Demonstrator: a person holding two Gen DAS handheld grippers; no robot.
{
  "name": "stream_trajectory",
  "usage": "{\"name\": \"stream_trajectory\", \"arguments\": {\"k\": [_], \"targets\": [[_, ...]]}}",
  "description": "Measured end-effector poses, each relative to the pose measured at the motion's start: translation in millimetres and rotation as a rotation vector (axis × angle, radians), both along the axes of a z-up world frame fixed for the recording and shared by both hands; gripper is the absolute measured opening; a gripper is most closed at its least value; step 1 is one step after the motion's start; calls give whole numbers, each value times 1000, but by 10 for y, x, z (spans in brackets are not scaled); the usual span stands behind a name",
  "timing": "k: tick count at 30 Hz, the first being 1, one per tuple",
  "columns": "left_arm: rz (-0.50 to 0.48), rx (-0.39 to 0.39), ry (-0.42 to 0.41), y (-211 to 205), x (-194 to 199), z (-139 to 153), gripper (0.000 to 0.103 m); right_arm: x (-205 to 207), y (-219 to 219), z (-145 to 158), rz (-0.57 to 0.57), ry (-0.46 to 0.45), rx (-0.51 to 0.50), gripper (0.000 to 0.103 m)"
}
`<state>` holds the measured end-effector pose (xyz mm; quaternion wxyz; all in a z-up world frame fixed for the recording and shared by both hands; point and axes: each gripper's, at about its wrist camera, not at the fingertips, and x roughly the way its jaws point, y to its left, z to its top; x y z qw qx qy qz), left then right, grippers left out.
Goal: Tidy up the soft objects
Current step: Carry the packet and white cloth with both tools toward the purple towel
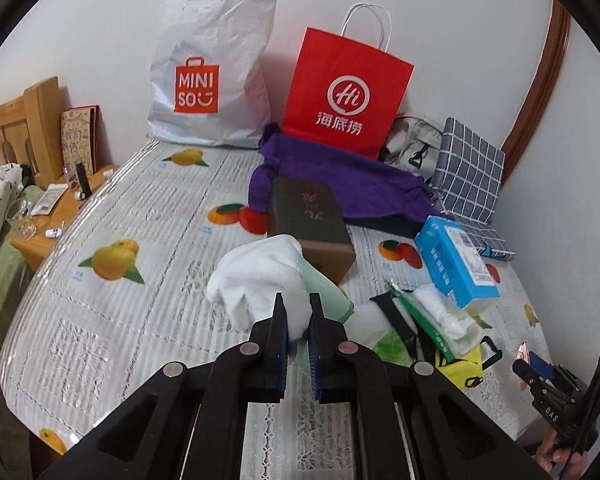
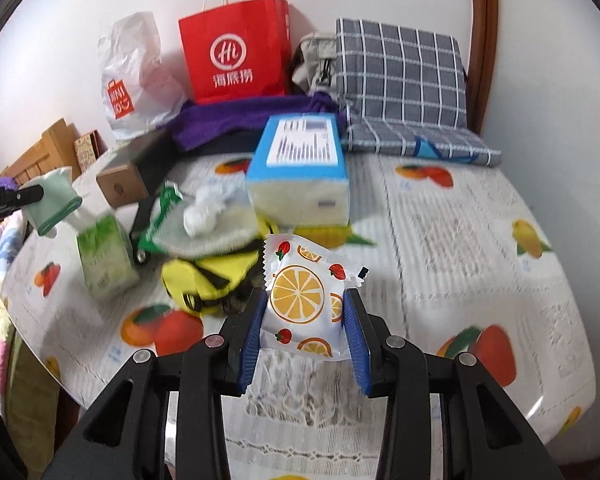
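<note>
While each claw is clamped, left claw on a white cloth and right claw on a fruit-print packet, most clutter at frame centre awaits sorting.

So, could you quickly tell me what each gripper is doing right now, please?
Left gripper: shut on the white and green cloth.
Right gripper: shut on the orange-print packet.

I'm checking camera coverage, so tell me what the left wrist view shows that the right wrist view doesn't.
Only the left wrist view shows the left gripper shut on a white and green cloth, plus a wooden side table with small items. Only the right wrist view shows the right gripper shut on a fruit-print packet. Both show the red paper bag, purple towel, blue tissue box and checked cushion.
</note>
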<state>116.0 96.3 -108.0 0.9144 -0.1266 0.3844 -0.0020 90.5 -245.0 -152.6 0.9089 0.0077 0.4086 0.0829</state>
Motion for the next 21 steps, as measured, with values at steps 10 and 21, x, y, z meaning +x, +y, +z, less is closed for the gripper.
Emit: {"name": "stream_trajectory", "arguments": {"k": [10,21], "targets": [[6,7,-42,-6,150,283,9,288,76,352,2,-39,11,39],[6,43,-71,-76,437,531,9,666,84,758,7,-109,18,39]]}}
